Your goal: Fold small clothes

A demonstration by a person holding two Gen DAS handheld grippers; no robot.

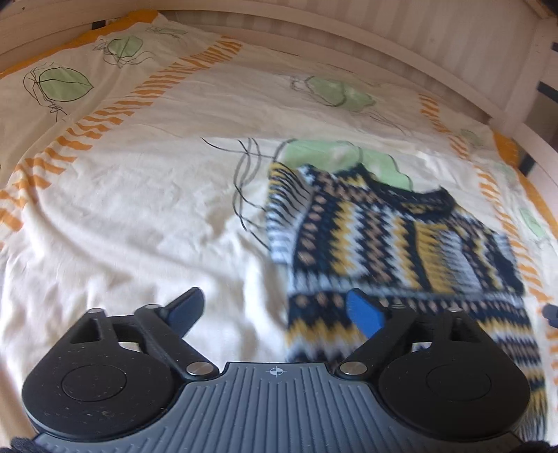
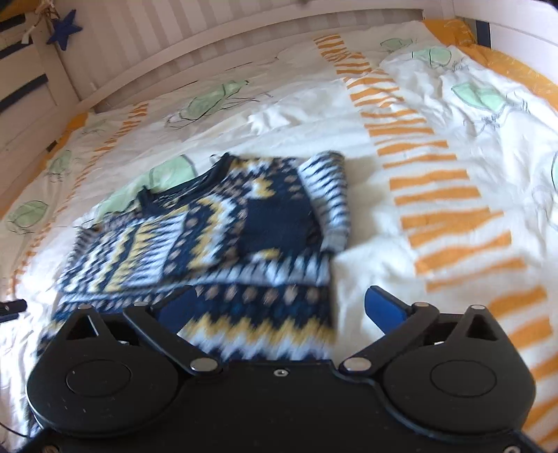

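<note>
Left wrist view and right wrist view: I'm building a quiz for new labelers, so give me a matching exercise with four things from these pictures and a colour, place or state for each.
Column one:
1. sweater
2. left tool
3. star
4. duvet

Column two:
A. hangs on the white bed frame
B. cream with orange stripes and green leaves
C. open, nothing between its fingers
D. partly folded, navy, yellow and white knit

Pairs: 1-D, 2-C, 3-A, 4-B

No readable text, label, brand or number is seen; only a small crosshair mark (image 1: 275,371) is printed on the left hand-held gripper (image 1: 275,310).
</note>
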